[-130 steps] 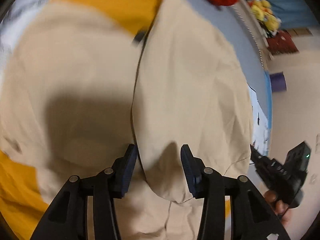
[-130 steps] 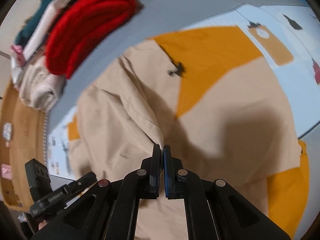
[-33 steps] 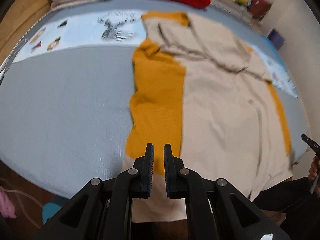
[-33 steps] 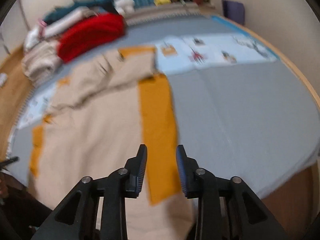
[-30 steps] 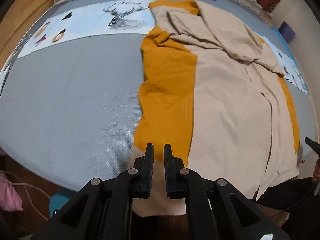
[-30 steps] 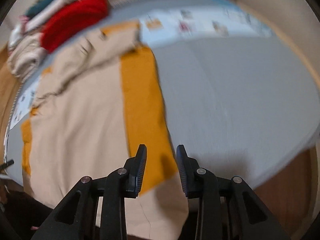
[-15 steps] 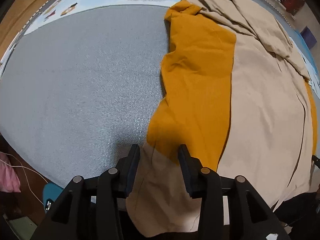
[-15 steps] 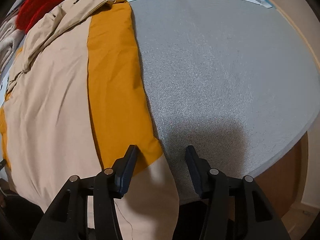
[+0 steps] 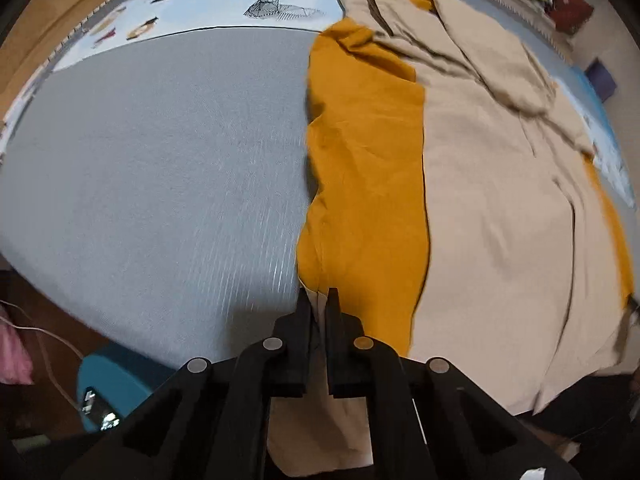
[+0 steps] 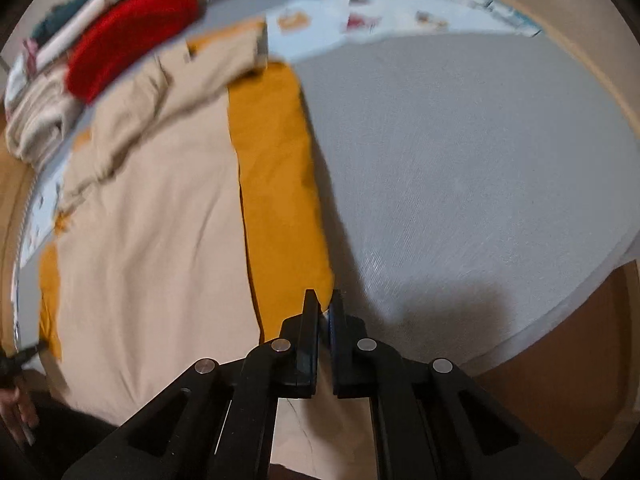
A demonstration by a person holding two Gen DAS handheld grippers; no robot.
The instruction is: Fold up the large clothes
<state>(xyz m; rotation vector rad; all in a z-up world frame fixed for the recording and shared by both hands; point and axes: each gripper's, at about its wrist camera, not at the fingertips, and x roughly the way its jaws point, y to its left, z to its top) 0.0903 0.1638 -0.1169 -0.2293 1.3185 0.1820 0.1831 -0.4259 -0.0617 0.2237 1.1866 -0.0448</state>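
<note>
A large beige coat [image 9: 500, 200] with mustard-yellow lining panels [image 9: 368, 168] lies spread lengthwise on a grey bed [image 9: 160, 168]. Its sleeves are folded in near the collar at the far end. My left gripper [image 9: 319, 300] is shut on the coat's near left hem corner at the bed's edge. In the right wrist view the same coat [image 10: 160, 220] lies to the left, and my right gripper [image 10: 325, 304] is shut on its near right hem corner beside the yellow panel [image 10: 280, 184]. Beige hem hangs below both grippers.
A red knit garment [image 10: 128, 36] and folded pale clothes [image 10: 36, 120] are stacked at the far end of the bed. A light-blue printed sheet band [image 9: 240, 4] runs across the head. A teal stool [image 9: 116, 388] and a cable lie on the floor at left.
Both grippers were open around the hem corners half a second ago and have now closed on them. The views have tilted back up a little, showing more of the bed.
</note>
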